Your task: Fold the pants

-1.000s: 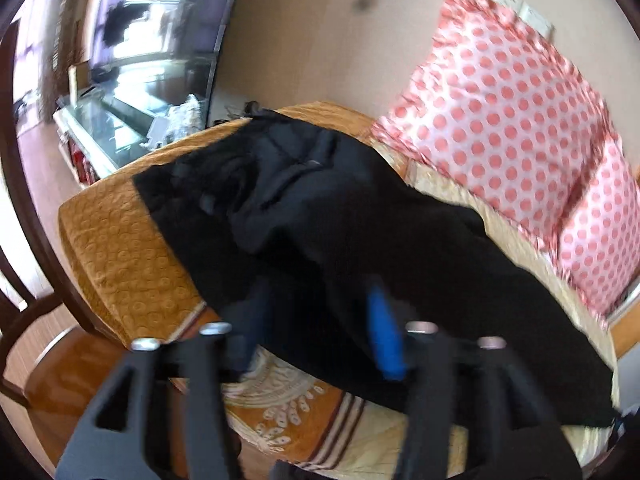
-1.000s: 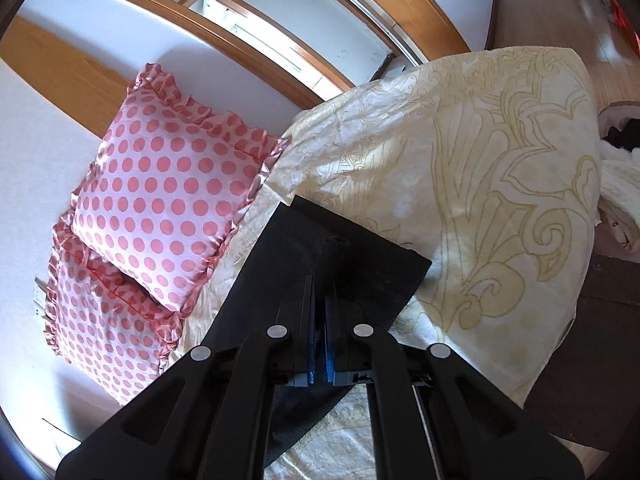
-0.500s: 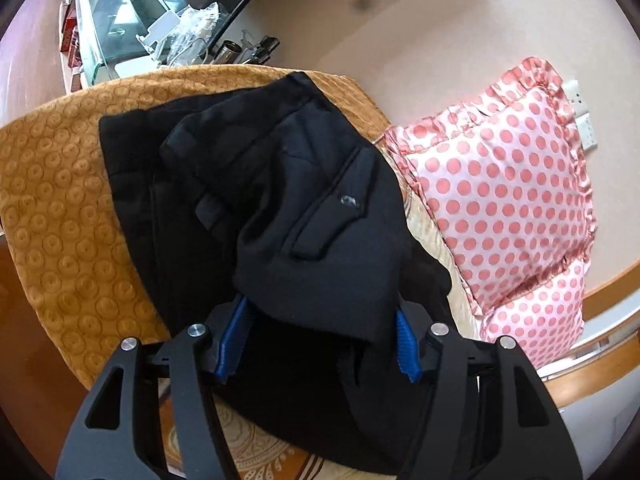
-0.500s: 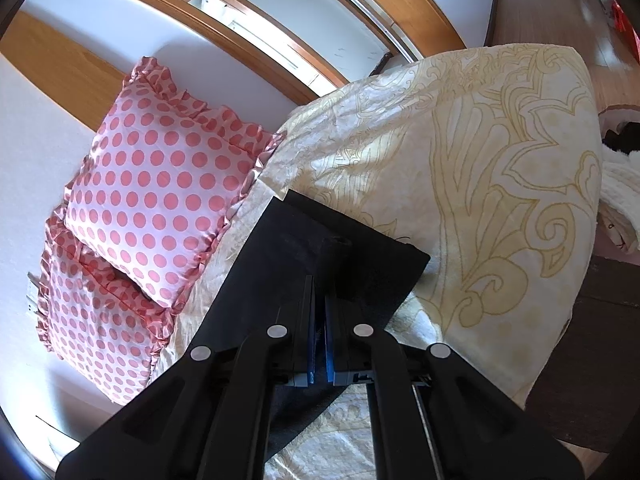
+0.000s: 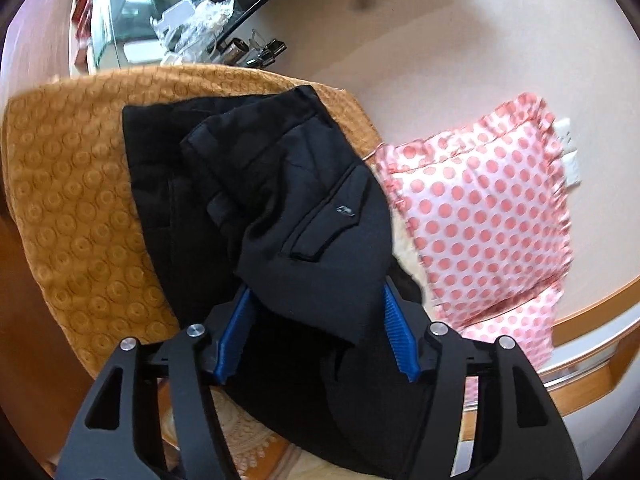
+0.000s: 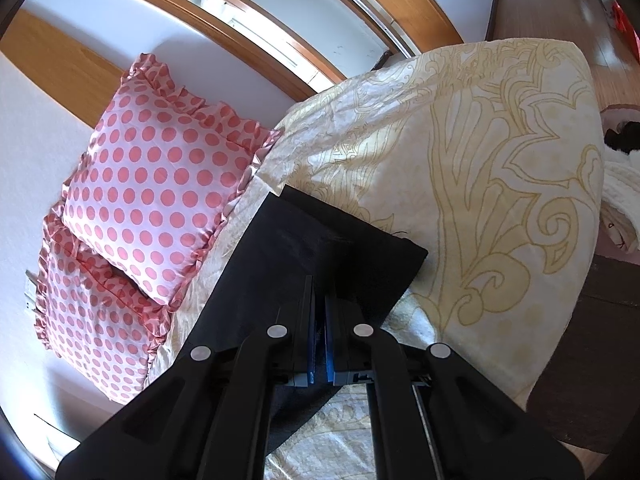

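In the left wrist view, the left gripper (image 5: 316, 300) is pointing down over the black pants (image 5: 256, 184), which are lying on an orange patterned blanket (image 5: 68, 200) covering the near end of the bed. The waist end of the pants is lying bunched and partly doubled over itself, with a flap pocket and its small button (image 5: 345, 211) facing up. A thick fold of this cloth is sitting between the two blue pads (image 5: 236, 320); the jaws are standing well apart, and whether the pads are pressing on the fold cannot be told, since the cloth is covering their tips. A pink dotted pillow (image 5: 480, 216) is leaning against the wall just beside the pants, on the right. A glass-topped cabinet (image 5: 120, 12) with small clutter is standing beyond the bed. In the right wrist view, the right gripper (image 6: 319, 288) is clamping the leg end of the pants (image 6: 296, 248), its jaws closed tight on the cloth near the hem. That end is lying flat on a cream bedspread (image 6: 480, 160) with a gold scroll pattern. Two pink dotted pillows (image 6: 152, 168) are resting to the left of the cloth, one overlapping the other.
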`<state>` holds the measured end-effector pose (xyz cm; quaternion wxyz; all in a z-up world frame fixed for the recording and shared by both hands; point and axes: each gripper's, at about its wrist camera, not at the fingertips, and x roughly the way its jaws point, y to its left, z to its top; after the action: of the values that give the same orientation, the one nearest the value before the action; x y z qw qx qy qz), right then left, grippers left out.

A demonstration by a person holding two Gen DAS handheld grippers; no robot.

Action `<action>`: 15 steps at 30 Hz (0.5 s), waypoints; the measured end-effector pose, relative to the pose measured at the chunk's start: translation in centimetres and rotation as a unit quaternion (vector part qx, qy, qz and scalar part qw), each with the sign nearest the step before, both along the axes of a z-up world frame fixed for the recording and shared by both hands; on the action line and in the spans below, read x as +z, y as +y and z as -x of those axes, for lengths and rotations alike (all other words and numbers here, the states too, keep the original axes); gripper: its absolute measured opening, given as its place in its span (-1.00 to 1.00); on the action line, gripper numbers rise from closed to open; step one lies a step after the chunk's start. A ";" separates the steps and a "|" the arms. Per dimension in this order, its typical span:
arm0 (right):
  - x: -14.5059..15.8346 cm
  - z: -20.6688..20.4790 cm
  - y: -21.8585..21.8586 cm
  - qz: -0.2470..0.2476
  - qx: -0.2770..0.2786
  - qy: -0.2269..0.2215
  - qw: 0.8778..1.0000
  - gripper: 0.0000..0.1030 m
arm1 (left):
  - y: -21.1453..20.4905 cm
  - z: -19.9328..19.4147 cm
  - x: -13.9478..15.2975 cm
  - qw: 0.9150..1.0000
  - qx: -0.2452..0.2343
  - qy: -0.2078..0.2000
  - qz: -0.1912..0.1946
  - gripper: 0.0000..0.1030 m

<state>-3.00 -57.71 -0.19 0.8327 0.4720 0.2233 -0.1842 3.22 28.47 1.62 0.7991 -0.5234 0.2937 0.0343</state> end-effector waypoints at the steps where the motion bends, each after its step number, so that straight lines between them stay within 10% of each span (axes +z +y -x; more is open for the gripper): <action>1: -0.1 0.0 0.0 -0.001 0.000 0.001 1.000 -0.92 | 0.0 0.2 -0.1 1.000 0.000 -0.010 0.011 0.23; 8: 0.0 -0.3 0.2 0.006 0.002 0.004 1.000 -0.92 | 2.2 -0.1 -1.4 0.997 0.040 -0.007 0.070 0.22; 13: -0.1 -0.3 0.2 0.007 0.006 0.003 1.000 -0.92 | 2.4 -1.2 0.3 0.999 0.043 0.029 -0.013 -0.69; 15: -0.1 -0.2 0.2 0.006 0.006 0.003 1.000 -0.92 | 2.2 -0.6 1.3 0.998 0.043 0.025 -0.042 -0.74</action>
<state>-2.76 -57.51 -0.27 0.8361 0.4649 0.2271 -0.1822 3.79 30.65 2.93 0.8104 -0.5007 0.2894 0.0939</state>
